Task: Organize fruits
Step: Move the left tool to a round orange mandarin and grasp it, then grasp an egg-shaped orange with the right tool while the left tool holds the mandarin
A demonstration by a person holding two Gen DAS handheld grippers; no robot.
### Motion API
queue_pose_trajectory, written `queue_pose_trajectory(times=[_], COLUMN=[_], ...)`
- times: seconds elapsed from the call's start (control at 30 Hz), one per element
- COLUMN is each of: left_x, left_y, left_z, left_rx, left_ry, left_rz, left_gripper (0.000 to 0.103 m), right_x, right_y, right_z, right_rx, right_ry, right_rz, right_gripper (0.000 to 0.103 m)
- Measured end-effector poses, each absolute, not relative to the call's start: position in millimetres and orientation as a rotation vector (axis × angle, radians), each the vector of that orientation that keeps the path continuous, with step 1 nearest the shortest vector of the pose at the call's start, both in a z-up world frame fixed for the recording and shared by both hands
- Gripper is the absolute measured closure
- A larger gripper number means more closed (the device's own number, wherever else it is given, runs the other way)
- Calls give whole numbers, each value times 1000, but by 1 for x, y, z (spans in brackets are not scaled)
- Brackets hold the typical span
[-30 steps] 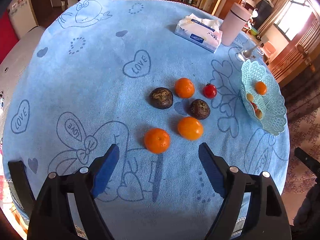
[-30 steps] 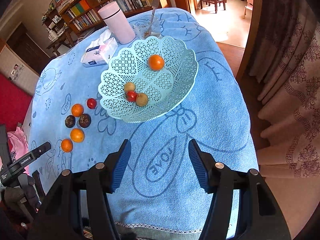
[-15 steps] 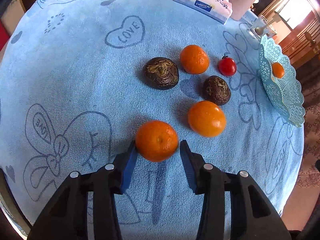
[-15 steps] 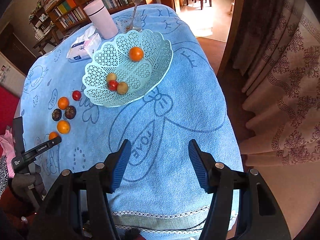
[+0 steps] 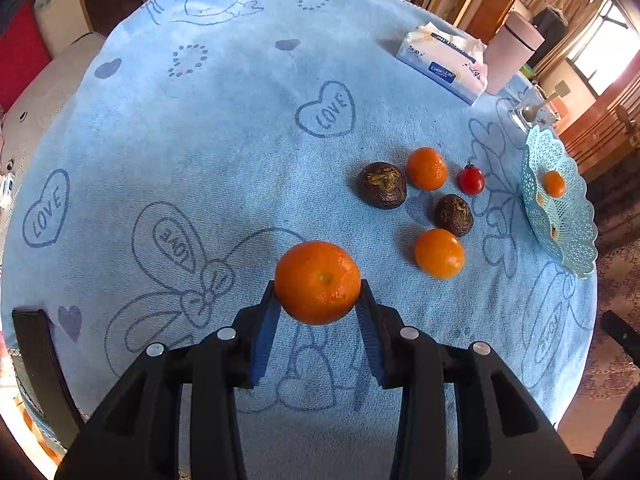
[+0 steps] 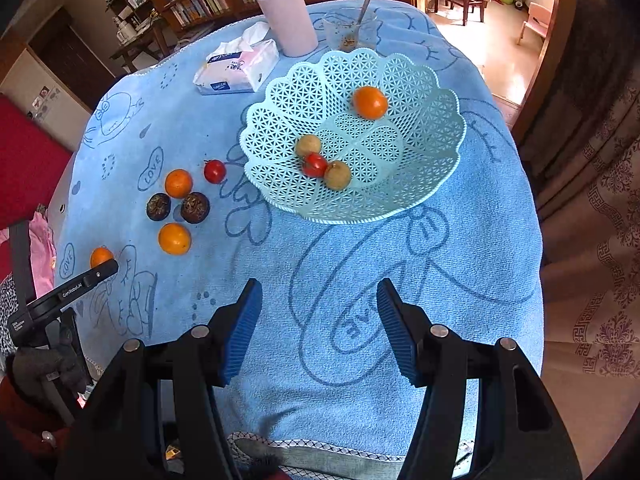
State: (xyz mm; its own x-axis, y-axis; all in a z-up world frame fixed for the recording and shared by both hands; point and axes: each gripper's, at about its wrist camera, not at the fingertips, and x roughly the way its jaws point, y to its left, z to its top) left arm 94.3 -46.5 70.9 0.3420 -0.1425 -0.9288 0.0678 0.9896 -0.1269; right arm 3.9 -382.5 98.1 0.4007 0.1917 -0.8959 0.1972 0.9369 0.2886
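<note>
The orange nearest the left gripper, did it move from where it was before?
Yes. The orange is now pinched in the left gripper, and it sits farther from the other fruit, like the loose orange, than before.

Five round orange mandarins [image 6: 175, 238], two dark wrinkled passion fruits [image 6: 195, 207], two small red cherry tomatoes [image 6: 215, 171], two tan round longans [image 6: 337, 175], one pale-green lattice plastic basket [image 6: 440, 176].
</note>
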Motion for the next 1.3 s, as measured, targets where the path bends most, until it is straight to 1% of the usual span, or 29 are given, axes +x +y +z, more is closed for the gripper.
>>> queue_pose_trajectory(times=[0.23, 0.53, 0.77, 1.0, 1.03, 1.1, 1.13, 1.3], left_x=[80, 69, 78, 84, 85, 87, 88, 92], left_y=[9, 80, 125, 143, 144, 145, 144, 137], left_z=[95, 104, 111, 116, 116, 116, 115, 113], left_rx=[-80, -55, -30, -7, -6, 0, 3, 11], left_ry=[1184, 1181, 1169, 1161, 1160, 1160, 1161, 1164], left_rz=[-76, -53, -41, -46, -47, -50, -52, -66], left_gripper=[64, 64, 64, 64, 64, 64, 64, 64], right_x=[39, 80, 104, 112, 113, 113, 113, 109], right_y=[-314, -234, -211, -198, -197, -197, -197, -197], right_z=[84, 57, 36, 24, 22, 19, 18, 20], right_rx=[359, 368, 374, 379, 376, 361, 350, 312], right_ry=[1200, 1223, 1226, 1228, 1228, 1233, 1235, 1237], right_rz=[120, 151, 52, 13, 5, -8, -18, -16], right_gripper=[42, 42, 42, 42, 44, 51, 57, 58])
